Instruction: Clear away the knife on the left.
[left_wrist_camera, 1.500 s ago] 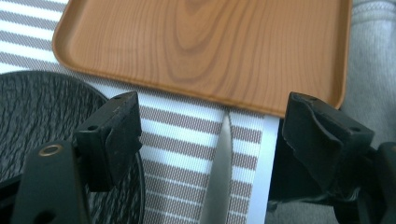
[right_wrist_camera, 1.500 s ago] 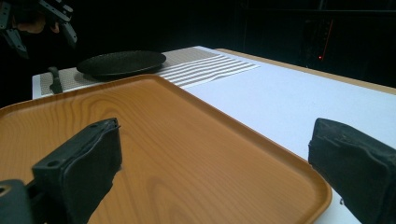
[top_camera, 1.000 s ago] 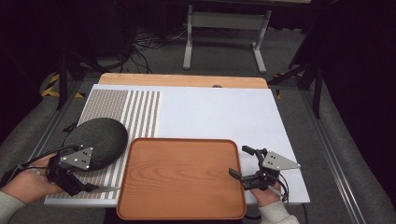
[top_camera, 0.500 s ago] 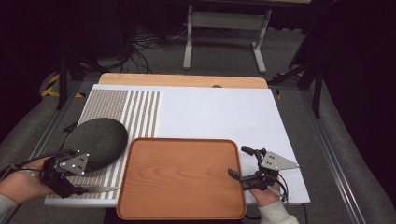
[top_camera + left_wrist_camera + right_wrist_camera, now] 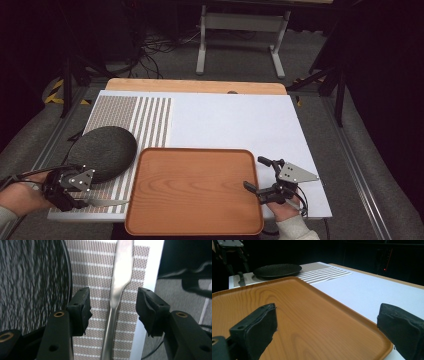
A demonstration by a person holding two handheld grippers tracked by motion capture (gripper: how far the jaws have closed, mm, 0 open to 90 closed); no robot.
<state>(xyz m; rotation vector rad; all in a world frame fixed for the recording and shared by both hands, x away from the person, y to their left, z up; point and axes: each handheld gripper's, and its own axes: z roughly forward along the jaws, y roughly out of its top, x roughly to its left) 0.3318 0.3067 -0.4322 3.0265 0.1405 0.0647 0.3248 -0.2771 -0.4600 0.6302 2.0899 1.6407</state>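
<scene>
Left gripper [image 5: 113, 308]: fingers [image 5: 80, 310] stand wide apart, one on each side of the handle of a metal knife [image 5: 117, 290], with a clear gap on both sides and no contact visible. In the high view this gripper [image 5: 75, 197] sits at the near left corner of the surface [image 5: 240, 120], with the knife [image 5: 102, 202] lying flat on the striped mat [image 5: 135, 117], its tip pointing right toward the tray. The left hand [image 5: 20, 197] holds the gripper from the left edge.

Right gripper [image 5: 327, 322]: fingers [image 5: 255, 327] are wide apart and hold nothing. They straddle the near right corner of the wooden tray [image 5: 287, 307], one finger over the tray, the other over the white surface beyond its rim. In the high view this gripper [image 5: 260, 175] lies just beside the tray's right edge, with the right hand [image 5: 282, 210] behind it.

The tray [image 5: 195, 190] rests at the near middle of the surface and carries nothing. A dark round plate [image 5: 102, 150] sits on the striped mat just left of the tray's far left corner and just beyond the left gripper; whether it touches the tray cannot be told. In the right gripper view the plate [image 5: 277, 270] lies beyond the tray.
</scene>
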